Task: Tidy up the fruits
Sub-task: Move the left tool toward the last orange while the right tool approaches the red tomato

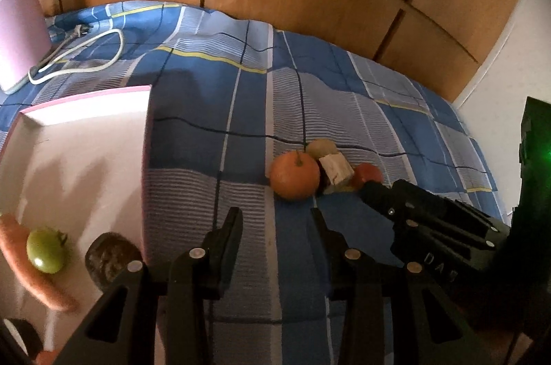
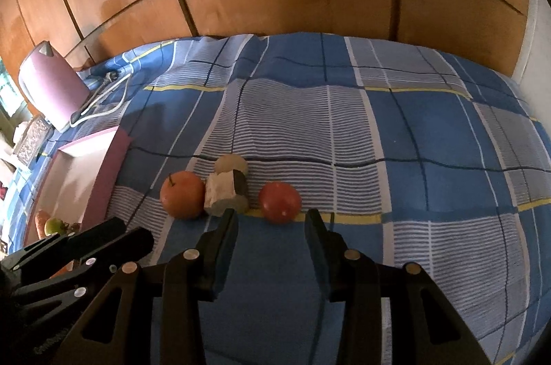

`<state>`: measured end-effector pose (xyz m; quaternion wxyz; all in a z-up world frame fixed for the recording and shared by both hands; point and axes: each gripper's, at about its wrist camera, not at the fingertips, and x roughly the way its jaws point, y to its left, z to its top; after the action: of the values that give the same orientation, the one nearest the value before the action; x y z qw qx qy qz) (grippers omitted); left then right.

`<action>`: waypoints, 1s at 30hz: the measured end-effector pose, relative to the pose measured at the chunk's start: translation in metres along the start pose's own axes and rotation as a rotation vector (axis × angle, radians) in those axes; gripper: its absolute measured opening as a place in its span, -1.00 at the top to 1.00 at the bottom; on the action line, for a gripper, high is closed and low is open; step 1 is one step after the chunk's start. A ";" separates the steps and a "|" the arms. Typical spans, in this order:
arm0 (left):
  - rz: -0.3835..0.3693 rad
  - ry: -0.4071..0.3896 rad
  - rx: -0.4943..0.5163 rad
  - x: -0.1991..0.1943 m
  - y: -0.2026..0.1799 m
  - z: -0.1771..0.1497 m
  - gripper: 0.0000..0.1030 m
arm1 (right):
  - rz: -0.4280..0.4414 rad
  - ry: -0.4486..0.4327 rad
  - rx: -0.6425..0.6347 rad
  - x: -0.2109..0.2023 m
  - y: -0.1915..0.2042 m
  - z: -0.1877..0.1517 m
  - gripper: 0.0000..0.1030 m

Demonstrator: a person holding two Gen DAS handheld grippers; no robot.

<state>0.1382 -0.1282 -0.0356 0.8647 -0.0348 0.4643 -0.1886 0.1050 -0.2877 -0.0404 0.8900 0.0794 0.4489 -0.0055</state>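
Left tool [image 1: 275, 220] angled down, empty, near orange [image 1: 294, 175], right tool [image 2: 272, 220] alongside

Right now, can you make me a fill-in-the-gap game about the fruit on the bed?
1. The orange fruit lies on the ____ and white checked bedcover.
2. The green fruit sits inside the ____ tray.
3. Both the left gripper and right gripper hold ____.

Missing words: blue; pink; nothing
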 end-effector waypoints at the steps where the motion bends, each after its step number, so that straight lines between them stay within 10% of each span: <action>1: -0.001 0.001 0.000 0.002 -0.001 0.001 0.24 | 0.001 0.001 0.000 0.001 0.001 0.000 0.26; 9: -0.007 0.009 -0.002 0.014 -0.003 0.007 0.24 | 0.008 0.009 -0.005 0.005 -0.001 0.000 0.57; 30: -0.046 0.019 0.024 0.034 -0.009 0.022 0.08 | 0.038 0.031 -0.011 0.018 -0.008 0.007 0.42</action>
<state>0.1701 -0.1508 -0.0479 0.8561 -0.0335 0.4691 -0.2144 0.1203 -0.2955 -0.0517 0.8833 0.0830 0.4612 0.0154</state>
